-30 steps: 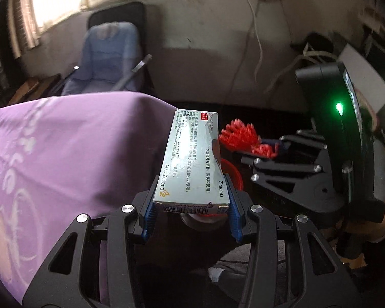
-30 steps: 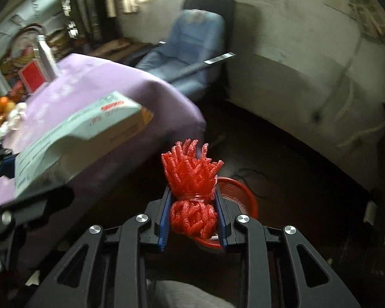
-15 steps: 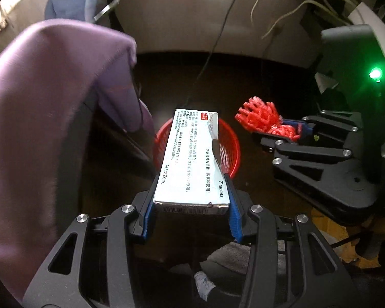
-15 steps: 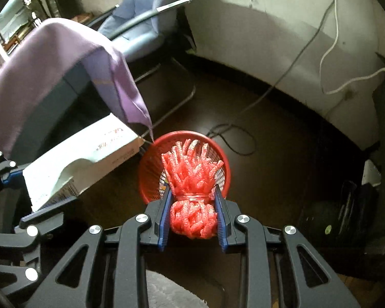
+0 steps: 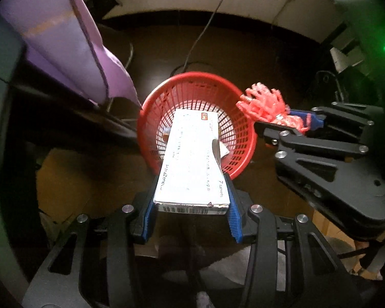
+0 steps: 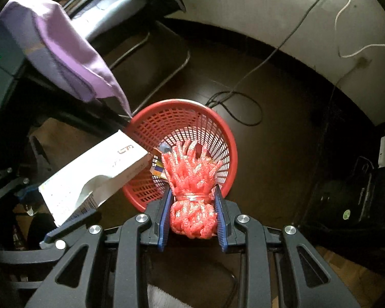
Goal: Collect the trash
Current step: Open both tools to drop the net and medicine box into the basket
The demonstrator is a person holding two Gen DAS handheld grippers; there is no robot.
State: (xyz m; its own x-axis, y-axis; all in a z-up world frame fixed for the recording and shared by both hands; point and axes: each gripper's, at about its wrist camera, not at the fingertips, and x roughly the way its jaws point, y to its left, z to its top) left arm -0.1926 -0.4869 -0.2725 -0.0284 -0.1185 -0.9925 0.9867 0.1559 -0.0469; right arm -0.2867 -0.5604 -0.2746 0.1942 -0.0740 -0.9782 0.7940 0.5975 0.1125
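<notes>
My left gripper [image 5: 191, 205] is shut on a white tablet box [image 5: 192, 159], which points down over the mouth of a red mesh basket [image 5: 166, 95] on the dark floor. The right gripper [image 6: 192, 215] is shut on a red foam net bundle [image 6: 191, 179], tied at its waist, held just above the basket's [image 6: 218, 123] near rim. From the left wrist view the red bundle [image 5: 264, 105] hangs at the basket's right edge. The box [image 6: 95, 174] shows at the left of the right wrist view. Small coloured scraps [image 6: 157, 166] lie inside the basket.
A purple cloth [image 5: 71, 41] hangs off a table corner just left of the basket, its tip close to the rim. Cables [image 6: 233, 100] trail over the floor behind. A blue chair [image 6: 120, 2] stands at the back left; dark equipment [image 6: 346, 205] stands to the right.
Both grippers have come down from table height and tilted toward the floor. The red basket, small and half hidden before, now lies large right under the box and the bundle.
</notes>
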